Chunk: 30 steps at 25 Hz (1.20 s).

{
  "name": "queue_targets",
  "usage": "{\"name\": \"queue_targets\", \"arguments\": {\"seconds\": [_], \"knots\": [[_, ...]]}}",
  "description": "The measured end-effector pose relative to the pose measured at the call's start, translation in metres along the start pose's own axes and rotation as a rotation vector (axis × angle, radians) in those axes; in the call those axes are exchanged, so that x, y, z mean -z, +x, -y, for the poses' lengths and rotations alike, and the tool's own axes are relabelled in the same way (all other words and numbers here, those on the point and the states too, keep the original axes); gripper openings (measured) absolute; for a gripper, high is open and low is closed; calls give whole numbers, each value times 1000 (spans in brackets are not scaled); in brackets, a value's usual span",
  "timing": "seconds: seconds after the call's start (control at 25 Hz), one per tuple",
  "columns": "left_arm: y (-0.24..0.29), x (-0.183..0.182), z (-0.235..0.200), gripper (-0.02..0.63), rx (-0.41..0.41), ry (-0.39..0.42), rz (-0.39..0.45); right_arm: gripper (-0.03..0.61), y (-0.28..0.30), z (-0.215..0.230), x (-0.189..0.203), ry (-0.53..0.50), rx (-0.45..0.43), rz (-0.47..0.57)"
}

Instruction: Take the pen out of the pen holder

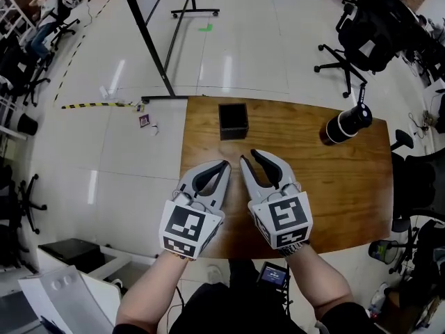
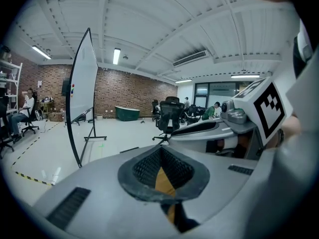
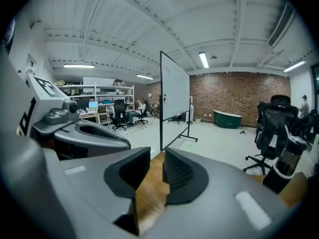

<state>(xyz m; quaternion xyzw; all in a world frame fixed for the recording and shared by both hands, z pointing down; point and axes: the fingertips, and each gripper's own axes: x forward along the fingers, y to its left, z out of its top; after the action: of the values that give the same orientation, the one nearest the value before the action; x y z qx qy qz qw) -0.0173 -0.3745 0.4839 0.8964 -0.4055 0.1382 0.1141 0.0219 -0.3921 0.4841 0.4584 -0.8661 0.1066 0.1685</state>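
A black square pen holder (image 1: 233, 120) stands on the wooden table (image 1: 334, 186) near its far edge. Its inside is dark and no pen shows in it. Both grippers hover side by side over the near half of the table, pointing toward the holder and short of it. My left gripper (image 1: 225, 164) (image 2: 162, 149) has its tips together with nothing between them. My right gripper (image 1: 248, 156) (image 3: 157, 154) stands open, with a narrow gap through which only the table shows.
A black and white bottle (image 1: 345, 124) (image 3: 286, 161) lies on the table at the far right. A whiteboard on a wheeled stand (image 1: 156, 40) is beyond the table's left corner. Office chairs (image 1: 361, 33) are at the far right.
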Motion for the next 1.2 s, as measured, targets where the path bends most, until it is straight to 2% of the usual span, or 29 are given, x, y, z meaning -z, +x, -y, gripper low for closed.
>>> {"name": "queue_targets", "arguments": {"seconds": [0.64,1.2], "knots": [[64,34,-37,5,-8,-41,-93,117,92,61,51,38,-4,-145],[86,44,-53,5,-18,-66,-121,121,127,79,73,52,-13,-220]]}}
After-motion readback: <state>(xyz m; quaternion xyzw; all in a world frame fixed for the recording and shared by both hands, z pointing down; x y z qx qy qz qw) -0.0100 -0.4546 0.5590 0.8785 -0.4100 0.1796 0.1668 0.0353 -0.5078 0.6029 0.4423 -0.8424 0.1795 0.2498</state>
